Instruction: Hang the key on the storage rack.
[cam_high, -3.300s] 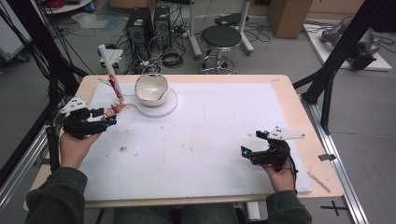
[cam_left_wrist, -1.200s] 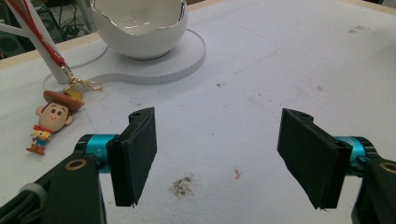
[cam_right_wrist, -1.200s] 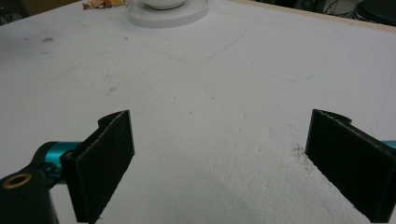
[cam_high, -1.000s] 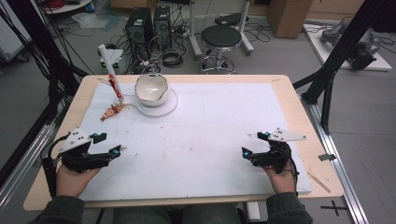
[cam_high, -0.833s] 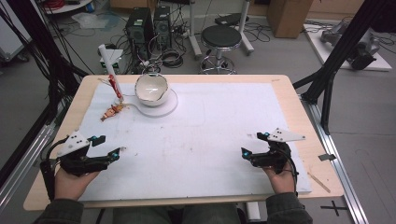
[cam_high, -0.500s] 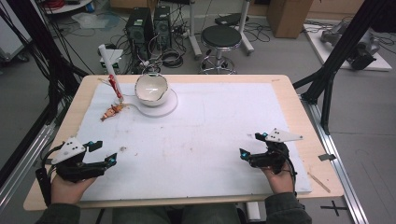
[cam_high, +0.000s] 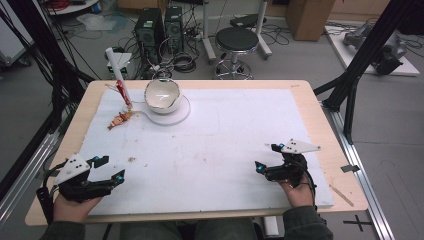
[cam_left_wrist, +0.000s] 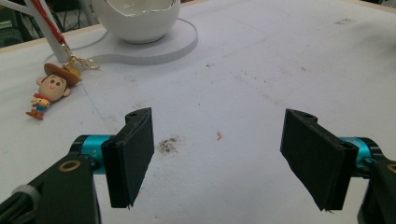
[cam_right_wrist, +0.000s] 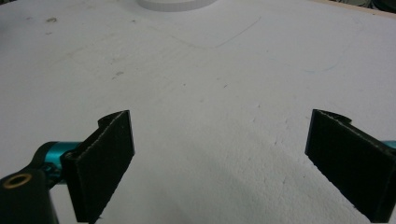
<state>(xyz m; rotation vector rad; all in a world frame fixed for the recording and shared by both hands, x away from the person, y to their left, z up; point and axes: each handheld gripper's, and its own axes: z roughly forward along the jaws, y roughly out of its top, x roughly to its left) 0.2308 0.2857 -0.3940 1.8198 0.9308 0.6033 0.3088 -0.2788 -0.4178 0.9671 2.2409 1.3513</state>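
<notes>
The left claw hangs over the white counter, jaws wide apart with nothing between them. Ahead stands a white bowl on a round base; left of it lies a cowboy charm on a red strap.

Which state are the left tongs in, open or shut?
Open. In the left gripper view, the left tongs show two black jaws standing wide apart, with bare white sheet between them and nothing held.

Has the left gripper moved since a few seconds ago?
Yes. The left gripper pulled back from the cowboy keychain toward the table's near edge.
</notes>
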